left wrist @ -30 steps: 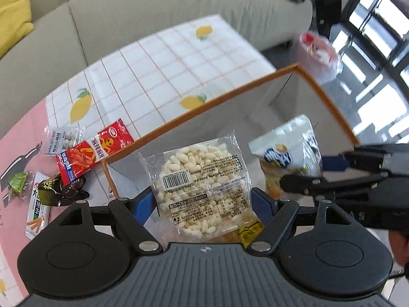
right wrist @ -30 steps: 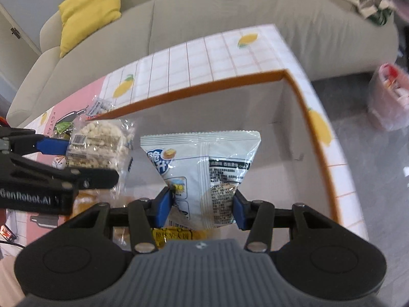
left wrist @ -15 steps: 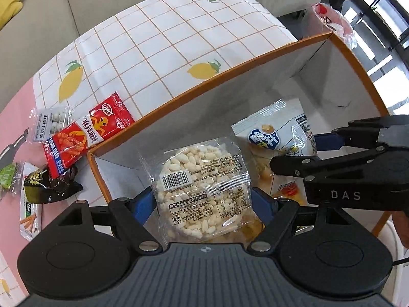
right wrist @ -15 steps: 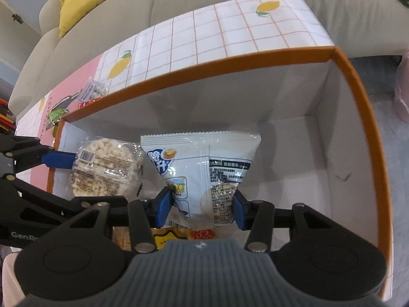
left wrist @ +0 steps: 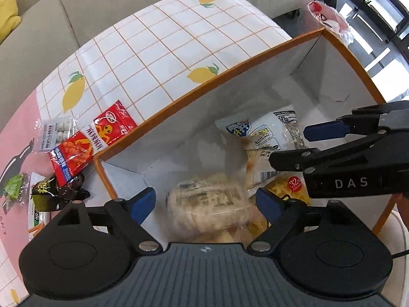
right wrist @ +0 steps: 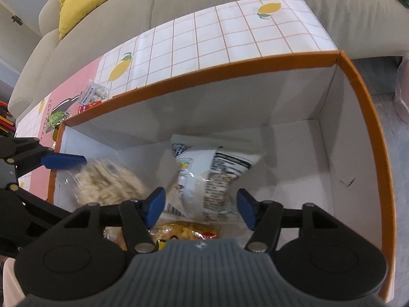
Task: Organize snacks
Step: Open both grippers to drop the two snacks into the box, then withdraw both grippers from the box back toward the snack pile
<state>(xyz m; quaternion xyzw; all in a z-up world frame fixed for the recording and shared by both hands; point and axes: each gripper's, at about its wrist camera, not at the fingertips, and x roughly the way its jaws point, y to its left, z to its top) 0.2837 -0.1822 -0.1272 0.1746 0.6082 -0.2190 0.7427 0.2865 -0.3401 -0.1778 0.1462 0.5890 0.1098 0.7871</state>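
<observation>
Below your two claws, left (left wrist: pixel 205 203) and right (right wrist: pixel 200 208), both spread wide over the box (right wrist: pixel 358 81), the puffed-rice pack (left wrist: pixel 212 204) and chip bag (right wrist: pixel 212 171) drop free, so they land among stored snacks

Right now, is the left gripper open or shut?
Open. The left gripper has its blue fingers spread wide, clear of the blurred puffed rice cake pack dropping into the box.
</observation>
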